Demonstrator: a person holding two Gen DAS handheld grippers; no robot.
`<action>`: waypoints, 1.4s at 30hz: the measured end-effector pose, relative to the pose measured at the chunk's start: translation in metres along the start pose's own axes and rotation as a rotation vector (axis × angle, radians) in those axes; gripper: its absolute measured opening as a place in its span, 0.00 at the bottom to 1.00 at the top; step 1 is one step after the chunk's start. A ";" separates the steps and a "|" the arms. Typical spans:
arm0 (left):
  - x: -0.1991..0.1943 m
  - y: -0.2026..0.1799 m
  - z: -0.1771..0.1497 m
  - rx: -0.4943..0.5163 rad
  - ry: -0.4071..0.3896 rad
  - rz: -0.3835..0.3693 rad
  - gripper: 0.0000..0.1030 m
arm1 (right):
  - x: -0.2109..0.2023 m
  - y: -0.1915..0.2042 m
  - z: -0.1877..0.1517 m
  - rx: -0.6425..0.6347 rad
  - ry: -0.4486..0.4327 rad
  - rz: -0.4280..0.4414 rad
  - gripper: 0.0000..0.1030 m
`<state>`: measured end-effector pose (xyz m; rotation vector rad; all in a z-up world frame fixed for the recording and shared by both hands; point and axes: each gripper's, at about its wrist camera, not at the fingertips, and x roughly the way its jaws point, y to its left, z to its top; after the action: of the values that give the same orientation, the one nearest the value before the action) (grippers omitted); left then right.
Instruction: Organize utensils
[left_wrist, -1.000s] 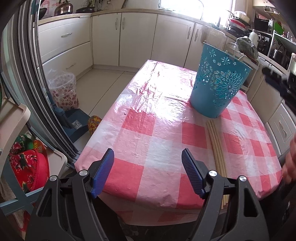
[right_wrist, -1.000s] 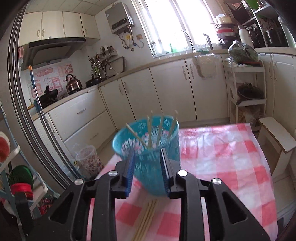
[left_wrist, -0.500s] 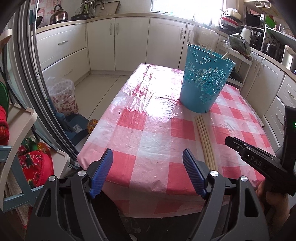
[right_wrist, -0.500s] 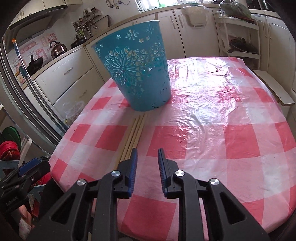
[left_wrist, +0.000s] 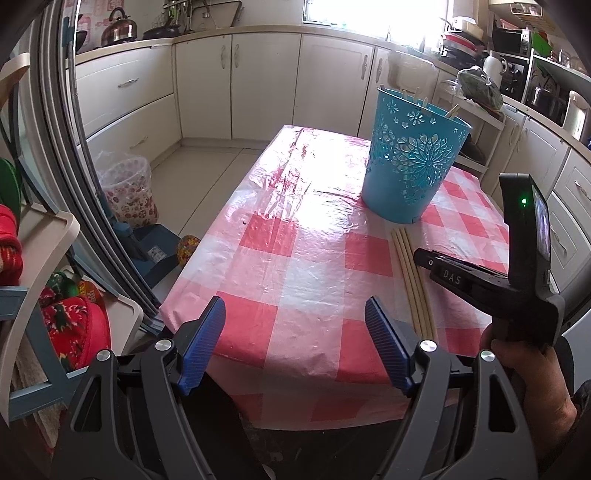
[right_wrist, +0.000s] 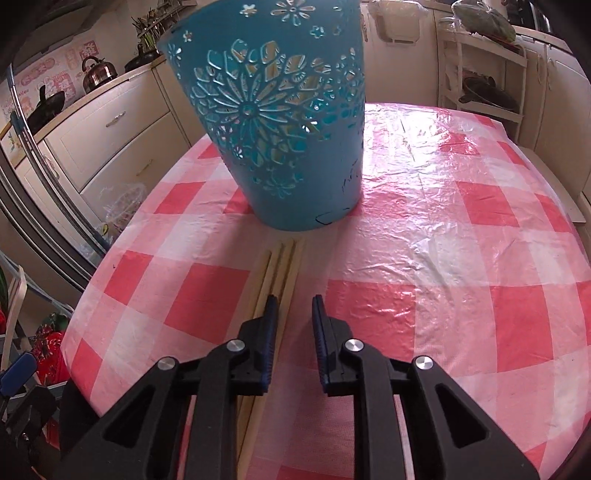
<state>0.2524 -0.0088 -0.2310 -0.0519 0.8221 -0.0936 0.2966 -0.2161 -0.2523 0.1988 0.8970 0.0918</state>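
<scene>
My left hand-held gripper (left_wrist: 295, 345) hangs off the near edge of the surface (left_wrist: 295, 258), jaws spread wide, nothing between the blue pads (left_wrist: 201, 345). My right hand-held gripper (right_wrist: 291, 323) is low over the surface with a narrow gap between its jaws, not clamped on anything. Its left pad (right_wrist: 269, 332) sits over the bundle of chopsticks (right_wrist: 279, 266); I can't tell if it touches them.

The chopsticks lie flat on the red-and-white checked cloth, side by side, touching each other, running from the near edge toward the blue basket (right_wrist: 273, 122). Their far tips end just short of the basket base, a small gap showing. In the left view the same chopsticks (left_wrist: 410, 280) lie on the right part of the surface, and the right hand-held gripper's black body (left_wrist: 480, 280) crosses just to their right, held by my right hand (left_wrist: 524, 373). A green light shows on that unit.

The basket (left_wrist: 413, 162) stands upright on the far right part of the surface, cut-out flower pattern on its wall. Several more chopstick tips (left_wrist: 452, 110) stick up over its rim, leaning at different angles.

Off the surface: white kitchen cabinets (left_wrist: 266, 85) along the back, a kettle (left_wrist: 118, 31) on the counter at the far left, a small lined bin (left_wrist: 127, 192) on the floor, and a shelf rack (left_wrist: 40, 295) with red items at the near left.
</scene>
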 end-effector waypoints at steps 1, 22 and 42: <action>0.001 0.000 0.000 0.001 0.002 0.000 0.72 | -0.001 0.000 0.000 -0.007 0.001 -0.005 0.19; 0.044 -0.060 0.025 0.101 0.089 -0.040 0.72 | -0.040 -0.066 -0.025 0.016 0.010 0.033 0.09; 0.115 -0.100 0.043 0.187 0.185 0.056 0.72 | -0.037 -0.081 -0.022 0.109 -0.026 0.146 0.21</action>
<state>0.3553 -0.1197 -0.2771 0.1583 0.9953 -0.1237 0.2560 -0.2989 -0.2539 0.3660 0.8619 0.1760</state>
